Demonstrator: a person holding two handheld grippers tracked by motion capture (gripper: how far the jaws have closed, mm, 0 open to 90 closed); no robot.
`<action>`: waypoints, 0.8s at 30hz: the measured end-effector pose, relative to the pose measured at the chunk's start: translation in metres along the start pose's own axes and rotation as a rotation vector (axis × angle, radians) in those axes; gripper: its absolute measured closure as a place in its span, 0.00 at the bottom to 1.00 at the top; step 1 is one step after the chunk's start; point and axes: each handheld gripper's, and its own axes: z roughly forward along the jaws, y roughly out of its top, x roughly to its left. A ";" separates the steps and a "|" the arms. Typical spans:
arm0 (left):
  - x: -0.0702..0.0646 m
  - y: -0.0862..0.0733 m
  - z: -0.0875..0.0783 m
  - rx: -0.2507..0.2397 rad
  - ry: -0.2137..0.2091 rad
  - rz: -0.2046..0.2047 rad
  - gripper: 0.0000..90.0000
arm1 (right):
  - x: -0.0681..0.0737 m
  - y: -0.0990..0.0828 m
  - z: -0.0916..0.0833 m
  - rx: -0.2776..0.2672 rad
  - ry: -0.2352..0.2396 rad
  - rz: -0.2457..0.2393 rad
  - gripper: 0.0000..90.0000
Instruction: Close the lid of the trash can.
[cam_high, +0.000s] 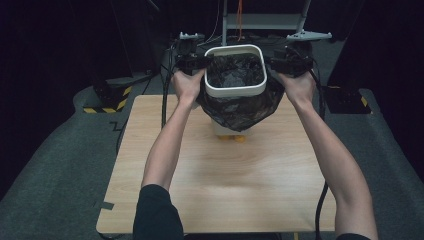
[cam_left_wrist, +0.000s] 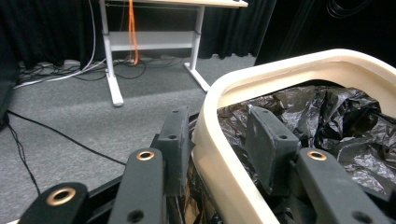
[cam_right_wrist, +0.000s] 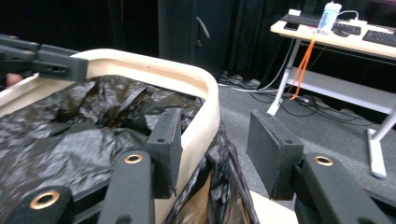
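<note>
A white bin (cam_high: 223, 129) stands at the far edge of the wooden table (cam_high: 225, 185). A black trash bag (cam_high: 235, 107) lines it and hangs over its outside. A white rounded-square rim (cam_high: 235, 90) sits on top. My left gripper (cam_high: 200, 62) straddles the rim's left side (cam_left_wrist: 233, 186), one jaw outside and one inside on the black bag (cam_left_wrist: 345, 121); a slight gap shows, so it is open. My right gripper (cam_high: 274, 62) straddles the rim's right side (cam_right_wrist: 205, 121), open, with its outer pad (cam_right_wrist: 273, 144) well clear. The left gripper's jaw (cam_right_wrist: 56, 65) shows across the rim.
Something orange (cam_high: 239, 138) lies at the bin's foot. Behind the table stands a white desk frame (cam_high: 265, 22) with cables on the grey carpet (cam_left_wrist: 70, 116). Black-and-yellow striped bases (cam_high: 107, 102) flank the table. A desk with keyboards and a bottle (cam_right_wrist: 331, 14) is farther off.
</note>
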 end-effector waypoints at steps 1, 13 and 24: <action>-0.001 0.000 0.001 -0.003 -0.002 0.002 0.68 | 0.000 0.001 0.002 0.002 -0.005 -0.001 0.61; 0.001 -0.002 0.002 -0.007 0.004 -0.002 0.73 | -0.002 0.009 0.029 0.029 -0.013 0.023 0.62; -0.001 -0.001 0.005 -0.003 0.021 -0.013 0.74 | 0.001 0.011 0.046 0.080 0.000 0.030 0.69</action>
